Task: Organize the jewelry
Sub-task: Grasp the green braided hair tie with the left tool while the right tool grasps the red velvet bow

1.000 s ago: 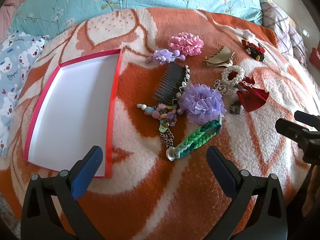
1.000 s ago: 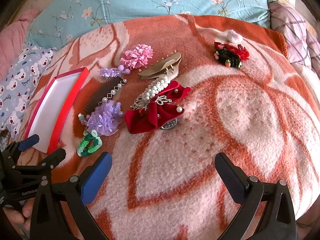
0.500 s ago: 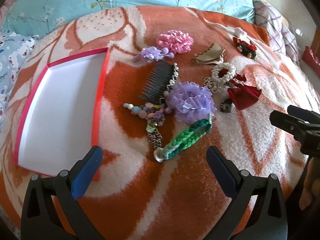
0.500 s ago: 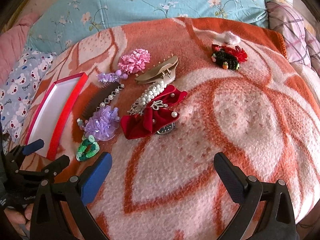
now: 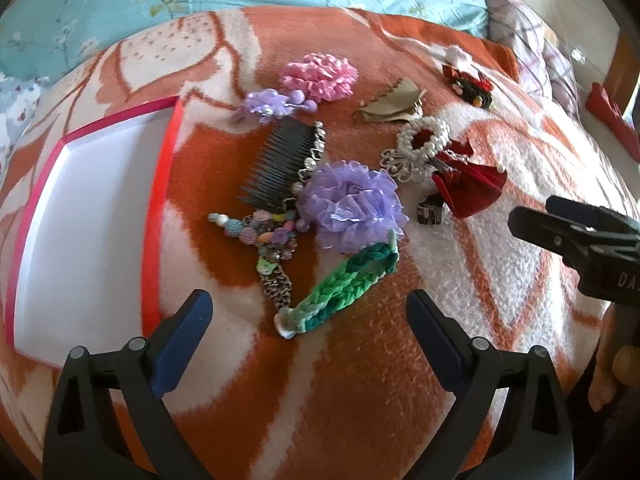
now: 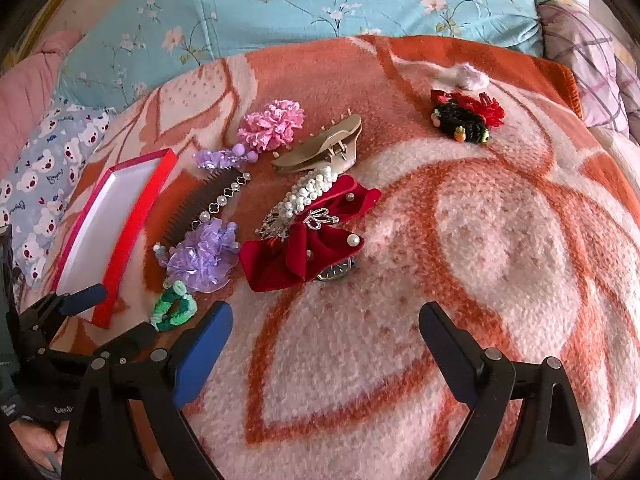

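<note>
Left gripper [image 5: 308, 320]: jaws wide but closing, nothing between them, above the green braided band [image 5: 344, 284]. Right gripper [image 6: 324, 340]: likewise closing, holding nothing. All hair ornaments lie on the orange blanket [image 5: 360, 400]; the red-rimmed white tray [image 5: 88, 216] is empty. Sorting not yet begun.

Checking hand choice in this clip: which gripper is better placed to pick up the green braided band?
Left. The green braided band lies just ahead of the left gripper, whose closing fingers are empty. The right gripper faces bare blanket.
</note>
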Tool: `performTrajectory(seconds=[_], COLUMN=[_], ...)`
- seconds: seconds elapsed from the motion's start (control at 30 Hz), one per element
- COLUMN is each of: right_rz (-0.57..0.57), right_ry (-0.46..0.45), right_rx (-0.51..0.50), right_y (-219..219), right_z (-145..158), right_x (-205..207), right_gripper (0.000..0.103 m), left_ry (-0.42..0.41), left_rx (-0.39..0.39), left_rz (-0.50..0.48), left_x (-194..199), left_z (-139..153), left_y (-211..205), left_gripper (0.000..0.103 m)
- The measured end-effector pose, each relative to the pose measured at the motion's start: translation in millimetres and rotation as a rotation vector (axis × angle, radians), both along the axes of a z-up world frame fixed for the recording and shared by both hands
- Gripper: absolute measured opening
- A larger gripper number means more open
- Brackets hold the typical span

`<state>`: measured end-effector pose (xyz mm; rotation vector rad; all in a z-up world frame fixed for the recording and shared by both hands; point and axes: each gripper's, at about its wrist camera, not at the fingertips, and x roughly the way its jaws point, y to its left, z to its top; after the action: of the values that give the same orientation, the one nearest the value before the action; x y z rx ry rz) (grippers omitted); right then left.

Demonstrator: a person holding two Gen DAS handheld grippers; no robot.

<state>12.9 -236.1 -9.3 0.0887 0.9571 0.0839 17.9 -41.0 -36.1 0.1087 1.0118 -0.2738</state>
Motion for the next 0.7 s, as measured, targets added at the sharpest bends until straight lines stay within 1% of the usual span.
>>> performTrajectory(seconds=[0.27, 0.33, 0.37, 0.43, 0.5, 0.57, 0.6, 0.63, 0.67, 0.7], right_rz=[0.008, 0.007, 0.007, 0.008, 0.006, 0.004, 0.002, -0.001, -0.007, -0.015], right_ry=[0.002, 0.003, 0.006, 0.01, 0.021, 0.034, 0.037, 0.039, 0.041, 0.044], right_rx=[0.004, 0.009, 0.011, 0.017, 0.024, 0.038, 0.042, 0.048, 0.061, 0.081], right_y=[5, 5, 4, 4, 5, 5, 6, 6, 5, 4], right_z=[-5, -7, -8, -11, -16, -21, -23, -24, -27, -29], right_x=[11, 15, 16, 20, 24, 29, 31, 32, 34, 36], right_gripper=[0.093, 0.093, 0.092, 0.09, 0.088, 0.086, 0.084, 0.081, 0.079, 0.075], left_ry=[0.062, 0.078, 0.085, 0.098, 0.108, 0.106, 0.106, 0.104, 0.097, 0.089], left_rx=[-0.002, -0.015, -0.026, -0.054, -0.077, -0.092, -0.099, -0.105, -0.101, -0.093], left_rz=[-0.046, -0.054, -0.058, -0.067, -0.076, -0.095, -0.106, -0.116, -0.12, -0.124], left_x=[14, 16, 17, 21, 23, 22, 22, 20, 19, 18], left_z=[-22, -27, -29, -32, -34, -33, -32, -31, -30, -29], left_y=[-12, -13, -14, -14, -14, -15, -16, -17, -18, -18], left_gripper=[0.081, 0.072, 0.069, 0.059, 0.053, 0.04, 0.026, 0.019, 0.018, 0.015])
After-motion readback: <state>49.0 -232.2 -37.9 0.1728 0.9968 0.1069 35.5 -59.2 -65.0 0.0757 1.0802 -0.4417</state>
